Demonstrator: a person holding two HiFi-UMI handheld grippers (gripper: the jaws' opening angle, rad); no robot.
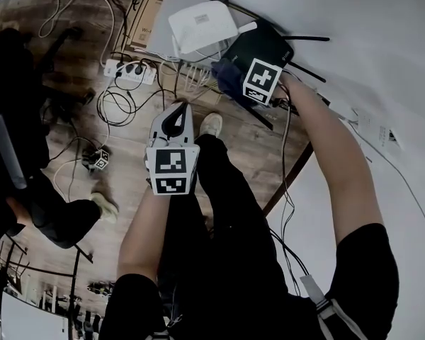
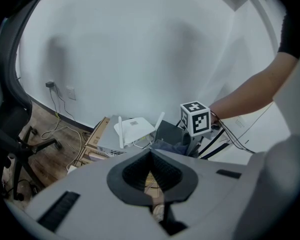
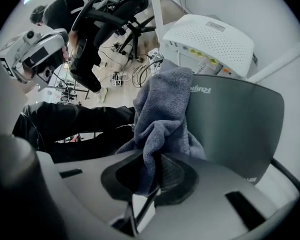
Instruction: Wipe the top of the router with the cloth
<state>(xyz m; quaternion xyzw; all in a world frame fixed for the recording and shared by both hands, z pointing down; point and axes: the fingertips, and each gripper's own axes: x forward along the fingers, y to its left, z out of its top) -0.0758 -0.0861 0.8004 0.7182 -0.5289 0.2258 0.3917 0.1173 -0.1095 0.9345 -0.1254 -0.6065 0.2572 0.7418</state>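
Cloth (image 3: 162,109) pinched in the right gripper (image 3: 149,181) drapes over an edge of the black router (image 3: 235,129) for wiping; left gripper (image 2: 151,179), clenched empty, hangs clear.

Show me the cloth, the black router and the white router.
cloth (image 3: 162,109): right gripper view, its bunched middle.
black router (image 3: 235,129): right gripper view, its flat top.
white router (image 3: 210,39): right gripper view, its perforated top.

Head view looks steeply down; all views share the white router (image 1: 202,25).
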